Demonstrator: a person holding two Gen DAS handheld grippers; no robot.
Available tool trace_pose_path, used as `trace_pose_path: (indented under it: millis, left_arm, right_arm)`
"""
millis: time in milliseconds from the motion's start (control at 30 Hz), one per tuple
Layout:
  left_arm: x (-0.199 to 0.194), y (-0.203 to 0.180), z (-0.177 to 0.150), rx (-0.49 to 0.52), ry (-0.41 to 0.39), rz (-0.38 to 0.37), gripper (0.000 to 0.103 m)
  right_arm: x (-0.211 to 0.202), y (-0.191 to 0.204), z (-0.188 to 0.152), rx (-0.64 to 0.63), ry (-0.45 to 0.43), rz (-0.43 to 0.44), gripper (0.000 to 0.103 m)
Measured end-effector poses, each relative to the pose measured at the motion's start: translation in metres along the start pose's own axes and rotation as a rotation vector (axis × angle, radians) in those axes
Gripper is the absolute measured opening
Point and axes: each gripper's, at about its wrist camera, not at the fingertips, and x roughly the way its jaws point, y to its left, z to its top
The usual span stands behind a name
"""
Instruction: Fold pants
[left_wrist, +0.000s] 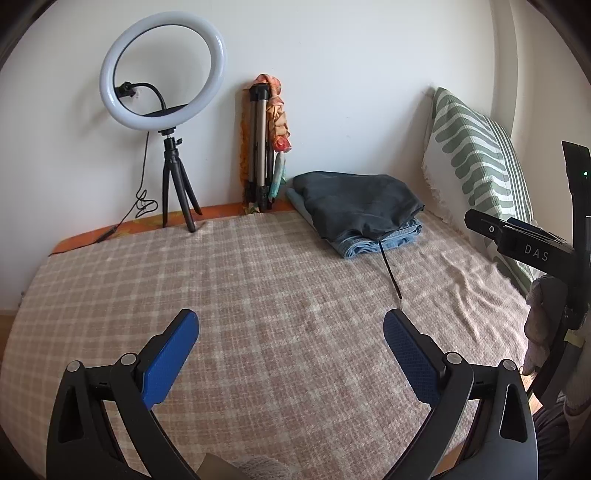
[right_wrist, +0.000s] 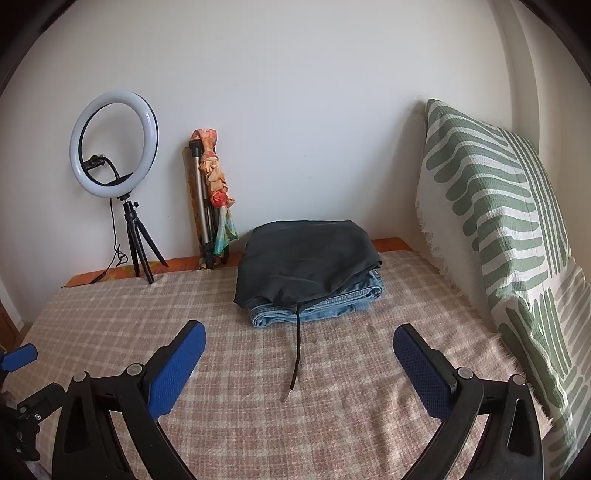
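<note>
Folded dark grey pants lie on top of folded blue jeans at the far side of the bed, near the wall. A black drawstring trails from the dark pants toward me over the blanket. My left gripper is open above the checked blanket, with nothing between its blue pads. My right gripper is open too, well short of the stack, the drawstring's end lying on the blanket between its fingers. The right gripper's body shows at the right edge of the left wrist view.
A beige checked blanket covers the bed. A lit ring light on a small tripod and a folded tripod with a scarf stand against the wall. A green-striped pillow leans at the right.
</note>
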Motion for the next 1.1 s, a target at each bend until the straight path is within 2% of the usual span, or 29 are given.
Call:
trace_pose_path:
  millis: [1100]
  left_arm:
    - [-0.0008,-0.0047,0.0005,-0.007,0.003,-0.015,0.100]
  right_arm:
    - [-0.0017,0.0018,0.0004,0.000,0.001,-0.002,0.103]
